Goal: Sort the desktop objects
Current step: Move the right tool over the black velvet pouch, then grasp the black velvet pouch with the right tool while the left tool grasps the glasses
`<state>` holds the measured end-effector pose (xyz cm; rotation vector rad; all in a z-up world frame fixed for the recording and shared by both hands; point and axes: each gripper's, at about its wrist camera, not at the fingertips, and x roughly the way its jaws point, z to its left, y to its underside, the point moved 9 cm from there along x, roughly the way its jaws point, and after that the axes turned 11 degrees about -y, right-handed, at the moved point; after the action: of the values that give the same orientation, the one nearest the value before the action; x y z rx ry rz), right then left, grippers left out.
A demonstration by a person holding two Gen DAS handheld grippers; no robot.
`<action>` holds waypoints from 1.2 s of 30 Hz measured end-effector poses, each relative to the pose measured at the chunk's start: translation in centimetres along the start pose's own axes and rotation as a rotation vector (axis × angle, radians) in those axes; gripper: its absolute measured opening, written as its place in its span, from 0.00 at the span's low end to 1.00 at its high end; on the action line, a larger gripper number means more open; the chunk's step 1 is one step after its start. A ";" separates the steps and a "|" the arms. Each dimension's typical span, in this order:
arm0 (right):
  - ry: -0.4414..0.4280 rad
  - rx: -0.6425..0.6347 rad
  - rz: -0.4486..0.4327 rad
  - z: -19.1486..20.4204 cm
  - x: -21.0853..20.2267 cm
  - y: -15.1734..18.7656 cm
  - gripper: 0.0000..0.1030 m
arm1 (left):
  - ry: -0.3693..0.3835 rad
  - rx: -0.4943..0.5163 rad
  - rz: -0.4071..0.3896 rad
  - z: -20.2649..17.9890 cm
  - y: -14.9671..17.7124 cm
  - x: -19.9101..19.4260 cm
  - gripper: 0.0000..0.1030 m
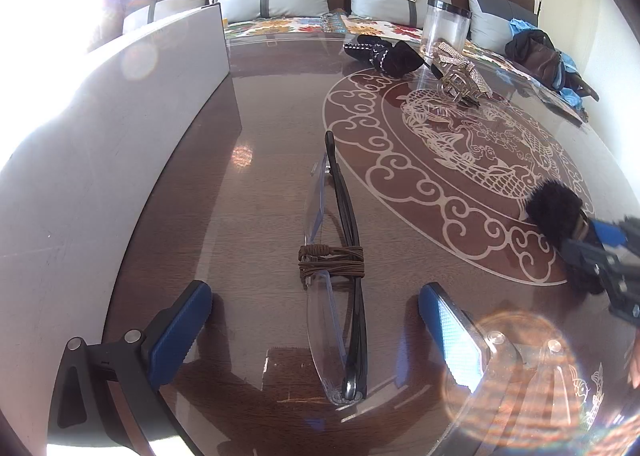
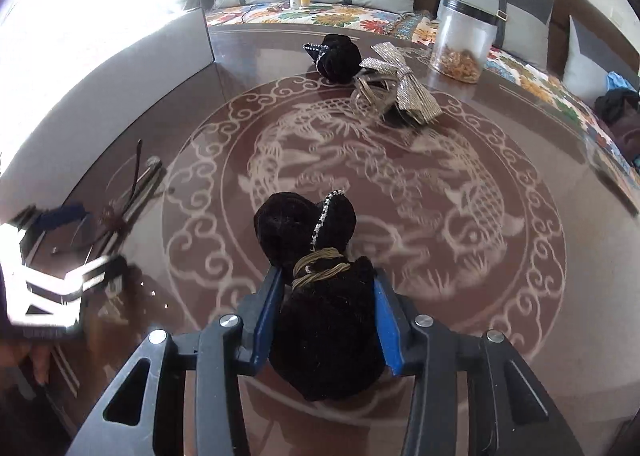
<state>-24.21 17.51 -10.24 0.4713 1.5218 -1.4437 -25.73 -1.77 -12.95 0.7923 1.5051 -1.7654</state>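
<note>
The right gripper (image 2: 326, 306) is clamped on a black velvet scrunchie (image 2: 320, 284), its blue pads pressing both flanks; the scrunchie has a rhinestone strip across its far lobe and a tan elastic wound round its waist, level with the fingertips. Part of it bulges out ahead of the jaws and the rest fills the space between the fingers, over the table (image 2: 500, 296) with its pale fish-and-cloud pattern. Well ahead of those jaws lie a second black scrunchie (image 2: 338, 58) and, just right of it, a glittery bow clip (image 2: 400, 86); further right stands a clear jar (image 2: 464, 40). The left gripper (image 1: 316, 318) stands wide open, its fingers straddling folded glasses (image 1: 340, 268) without touching them. The glasses lie lengthwise between the jaws on the table, running out ahead of the fingertips, and a brown elastic (image 1: 332, 262) is wrapped round their middle just beyond the fingertips.
</note>
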 end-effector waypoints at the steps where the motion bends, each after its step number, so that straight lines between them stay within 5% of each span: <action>1: 0.003 0.001 -0.020 0.1 -1.3 1.9 0.43 | 0.000 0.000 0.000 0.0 0.0 0.0 1.00; 6: 0.042 0.067 -0.095 -0.4 -5.0 7.0 0.48 | 0.000 0.000 0.000 0.0 0.0 0.0 1.00; 10: 0.063 0.107 -0.140 -1.2 -5.2 6.0 0.78 | 0.000 0.000 0.000 0.0 0.0 0.0 1.00; 18: 0.079 0.098 -0.075 -1.4 -3.5 7.0 0.81 | -0.004 0.011 0.029 -0.2 -0.1 0.2 1.00; 20: 0.087 0.109 -0.069 -1.8 -3.5 7.1 0.77 | 0.004 0.029 0.060 -0.3 -0.3 0.2 0.98; 21: 0.092 0.117 -0.068 -2.0 -3.7 7.0 0.70 | 0.011 0.036 0.044 -0.4 -0.5 -0.1 0.76; 22: 0.089 0.119 -0.067 -2.0 -3.9 6.7 0.44 | 0.025 0.051 0.022 -0.6 -0.8 -0.4 0.62; 23: 0.085 0.124 -0.058 -2.0 -4.1 6.6 0.36 | 0.041 0.068 0.020 -0.9 -1.0 -0.7 0.33; 24: 0.076 0.137 -0.058 -2.0 -4.5 6.3 0.36 | 0.064 0.076 0.033 -1.0 -1.0 -0.8 0.26; 31: 0.056 0.126 -0.103 -0.3 -8.3 4.7 0.36 | 0.230 0.004 -0.043 -0.2 -2.5 -6.7 0.26; 36: 0.019 0.091 -0.137 3.2 -10.1 0.3 0.36 | 0.290 -0.096 -0.137 5.2 -5.4 -13.2 0.26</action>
<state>-18.00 17.92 -1.63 0.4426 1.5332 -1.6240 -22.50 -4.95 1.59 0.9475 1.8588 -1.7156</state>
